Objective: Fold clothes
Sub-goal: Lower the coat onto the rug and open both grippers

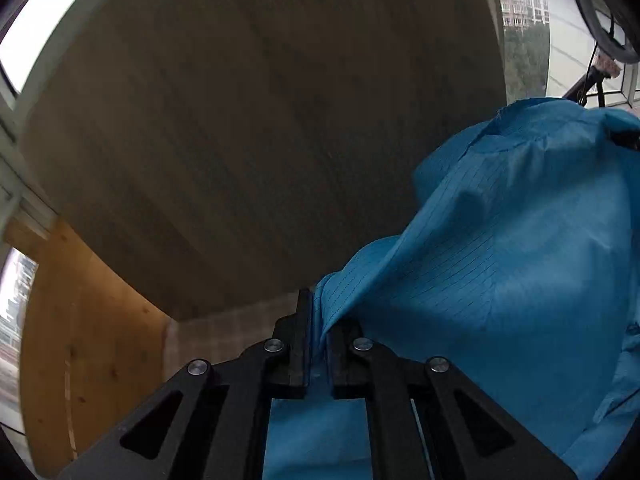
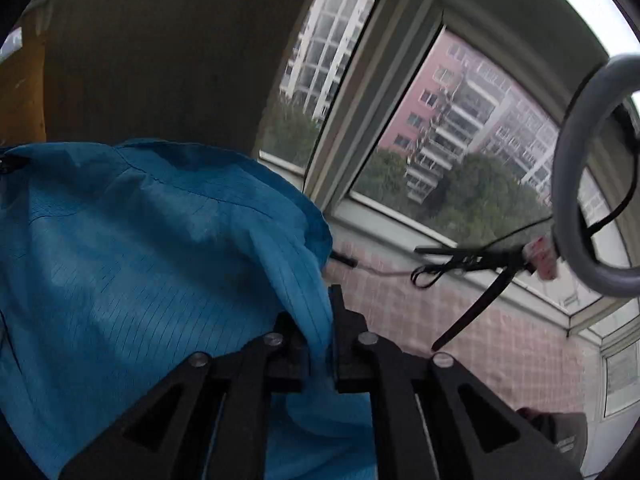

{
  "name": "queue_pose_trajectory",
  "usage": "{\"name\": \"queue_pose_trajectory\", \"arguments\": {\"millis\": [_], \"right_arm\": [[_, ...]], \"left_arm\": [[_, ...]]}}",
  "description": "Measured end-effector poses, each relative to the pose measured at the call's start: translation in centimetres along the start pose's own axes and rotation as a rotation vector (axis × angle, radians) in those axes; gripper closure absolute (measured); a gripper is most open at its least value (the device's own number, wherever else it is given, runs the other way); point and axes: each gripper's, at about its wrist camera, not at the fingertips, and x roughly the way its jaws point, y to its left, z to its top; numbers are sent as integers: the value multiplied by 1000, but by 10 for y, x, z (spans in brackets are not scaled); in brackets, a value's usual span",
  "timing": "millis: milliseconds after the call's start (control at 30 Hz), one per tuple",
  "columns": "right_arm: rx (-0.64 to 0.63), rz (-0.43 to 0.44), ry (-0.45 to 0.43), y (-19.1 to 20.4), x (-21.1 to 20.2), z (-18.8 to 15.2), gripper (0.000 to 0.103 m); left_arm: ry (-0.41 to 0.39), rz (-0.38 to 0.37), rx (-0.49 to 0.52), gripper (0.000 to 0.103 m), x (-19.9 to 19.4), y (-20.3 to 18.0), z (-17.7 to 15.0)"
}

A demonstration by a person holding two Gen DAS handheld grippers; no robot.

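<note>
Black fingers of the left gripper stood closest to the left wrist camera, pinched onto an edge of the blue garment, which billowed up to the right above a wooden tabletop. From the right wrist camera, the right gripper likewise had blue cloth between its jaws, though whether the pads pressed it could not be told; the garment spread to the left, with a window and a grey ring light beyond.

hidden: table blurred | blue garment cut off at edge
</note>
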Motion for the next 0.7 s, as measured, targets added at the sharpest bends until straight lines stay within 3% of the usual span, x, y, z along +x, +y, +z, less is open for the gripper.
{"name": "queue_pose_trajectory", "arguments": {"millis": [67,100,133,200,233,333,467,567,667,700], "right_arm": [[2,12,34,-7,11,-15,85],[15,28,23,-17,6,-24,80],[40,46,14,-31,-2,-34,72],[90,82,-3,-59,-17,-53,21],[104,87,-3,-69,-23,-67,21],[113,68,59,-84,-23,-126,21],[258,166,155,-87,-1,-183,21],[316,239,184,-67,15,-191,21],[238,187,212,-36,28,-189,21],[216,168,227,-31,33,-189,28]], "left_arm": [[4,-1,10,95,6,4,-7],[2,0,16,94,7,6,-11],[-11,-8,8,86,1,12,-17],[-34,-31,12,62,-15,24,-38],[-44,-38,24,56,-22,28,-52],[-11,-18,35,56,-26,42,-99],[52,-43,-67,56,-33,55,-164],[88,-61,-146,57,-33,64,-200],[101,-71,-179,57,-41,66,-227],[102,-66,-173,57,-44,64,-233]]}}
